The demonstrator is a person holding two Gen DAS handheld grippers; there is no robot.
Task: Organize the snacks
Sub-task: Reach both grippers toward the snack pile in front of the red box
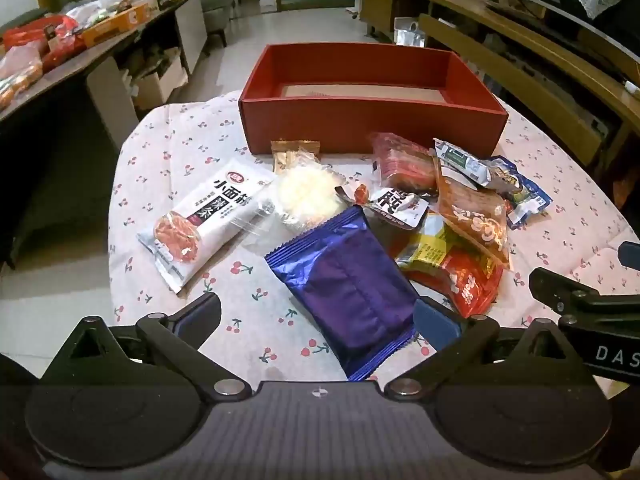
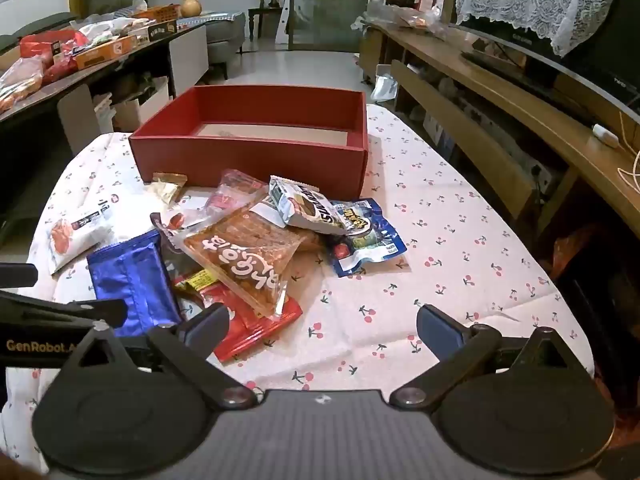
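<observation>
1. Snack pile (image 1: 372, 220) lay loose on the desk (image 2: 460, 248), just in front of the red box (image 1: 372, 124).
2. Nearest pkt: blue-purple foil pouch (image 1: 348, 284), glossy, crimped ends, flat & rectangular, between the left gripper's (image 1: 318, 314) fingers but not pinched; jaws spread wide.
3. Beside it a white noodle-snack bag (image 1: 208, 224) w/ black print, a clear wrap w/ pale round cake (image 1: 306, 196), a small gold wrapper (image 1: 294, 154) touching the box wall.
4. Right side: clear orange pkt (image 2: 244, 256) atop a red pouch (image 2: 256, 324); a silver cookie pack (image 2: 304, 208) overlapped a blue bag (image 2: 368, 236).
5. Box: rectangular card, open top, brown floor.
6. Right gripper (image 2: 322, 326) spread apart over bare cherry-print cloth (image 2: 400, 312), holding nothing.
</observation>
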